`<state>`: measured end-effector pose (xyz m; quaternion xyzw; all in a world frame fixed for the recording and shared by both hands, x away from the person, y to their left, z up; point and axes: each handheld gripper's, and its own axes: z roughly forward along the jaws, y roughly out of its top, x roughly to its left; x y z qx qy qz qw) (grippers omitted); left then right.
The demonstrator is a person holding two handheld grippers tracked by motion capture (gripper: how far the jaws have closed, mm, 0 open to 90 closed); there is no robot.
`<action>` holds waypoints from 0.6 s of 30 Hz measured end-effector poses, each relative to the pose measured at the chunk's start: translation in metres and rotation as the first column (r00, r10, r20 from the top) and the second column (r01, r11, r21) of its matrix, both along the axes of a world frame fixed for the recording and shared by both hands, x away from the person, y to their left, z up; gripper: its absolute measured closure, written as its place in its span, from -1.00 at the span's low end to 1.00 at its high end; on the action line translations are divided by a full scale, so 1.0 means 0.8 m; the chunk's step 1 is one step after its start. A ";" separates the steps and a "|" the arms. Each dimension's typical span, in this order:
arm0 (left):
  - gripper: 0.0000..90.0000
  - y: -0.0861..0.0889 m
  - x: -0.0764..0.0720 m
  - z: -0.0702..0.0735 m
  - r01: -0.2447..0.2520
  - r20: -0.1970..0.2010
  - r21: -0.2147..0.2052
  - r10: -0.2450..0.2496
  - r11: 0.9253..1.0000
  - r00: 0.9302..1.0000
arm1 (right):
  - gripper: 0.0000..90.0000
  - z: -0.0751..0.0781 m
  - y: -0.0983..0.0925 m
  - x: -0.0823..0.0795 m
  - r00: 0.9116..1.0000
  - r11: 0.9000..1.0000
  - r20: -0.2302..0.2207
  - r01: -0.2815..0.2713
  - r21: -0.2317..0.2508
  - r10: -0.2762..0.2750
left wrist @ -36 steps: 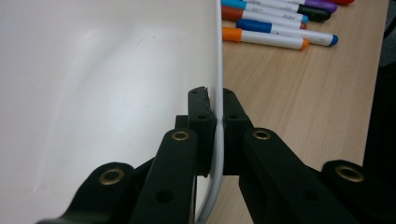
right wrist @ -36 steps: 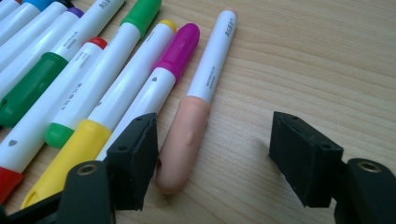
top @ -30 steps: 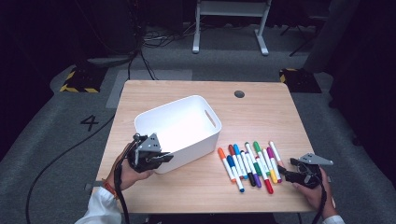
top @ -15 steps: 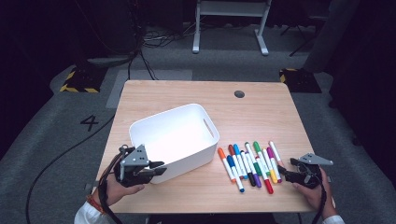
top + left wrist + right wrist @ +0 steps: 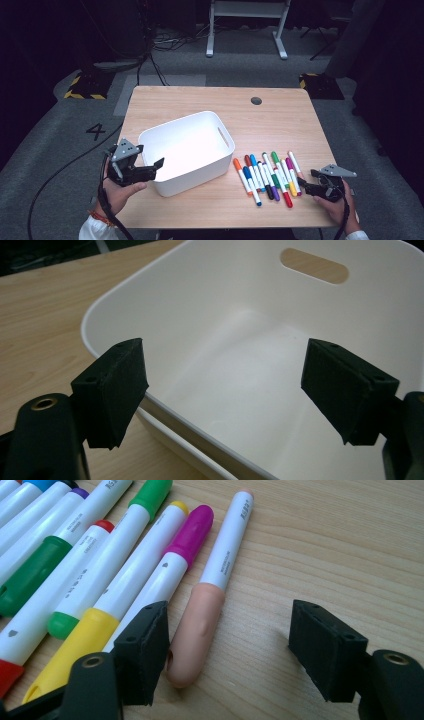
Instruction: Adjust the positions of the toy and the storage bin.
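Note:
A white bin (image 5: 192, 183) stands on the wooden table (image 5: 200, 105), left of centre, with nothing inside. My left gripper (image 5: 153, 170) is at the bin's near-left corner. Its jaws have just been opening and stand wide apart in the left gripper view (image 5: 225, 390). The bin's rim (image 5: 115, 305) runs between them, and neither pad presses on it. Several coloured markers (image 5: 267, 175) lie side by side to the right of the bin. My right gripper (image 5: 306, 184) is open at their near end. A peach-capped marker (image 5: 210, 590) lies between its jaws (image 5: 230, 650), close to the left jaw.
A cable hole (image 5: 256, 100) is set in the table's far side. Bare wood lies right of the peach marker. On the floor are a painted number 4 (image 5: 95, 131), loose cables and a white stand (image 5: 245, 30) behind the table.
My left gripper has moved left and back toward the person, and the bin's near-left corner has shifted left with it. Its jaws have come apart off the rim. The right gripper has kept still.

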<state>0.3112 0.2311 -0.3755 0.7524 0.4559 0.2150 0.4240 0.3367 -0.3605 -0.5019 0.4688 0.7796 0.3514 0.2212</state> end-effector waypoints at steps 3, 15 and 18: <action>-0.58 0.001 0.010 -0.001 -0.062 0.010 -0.023 0.062 0.998 0.998 | -0.27 0.000 0.000 0.000 1.000 1.000 -0.001 0.001 0.000 -0.001; -0.29 0.015 0.046 -0.021 -0.230 -0.101 0.005 0.229 0.973 0.968 | -0.27 0.000 0.000 0.000 1.000 1.000 0.002 -0.008 -0.002 0.008; -0.08 0.019 0.052 -0.034 -0.195 -0.135 -0.063 0.186 0.979 0.973 | -0.27 0.000 0.000 0.000 1.000 1.000 0.003 -0.008 -0.003 0.008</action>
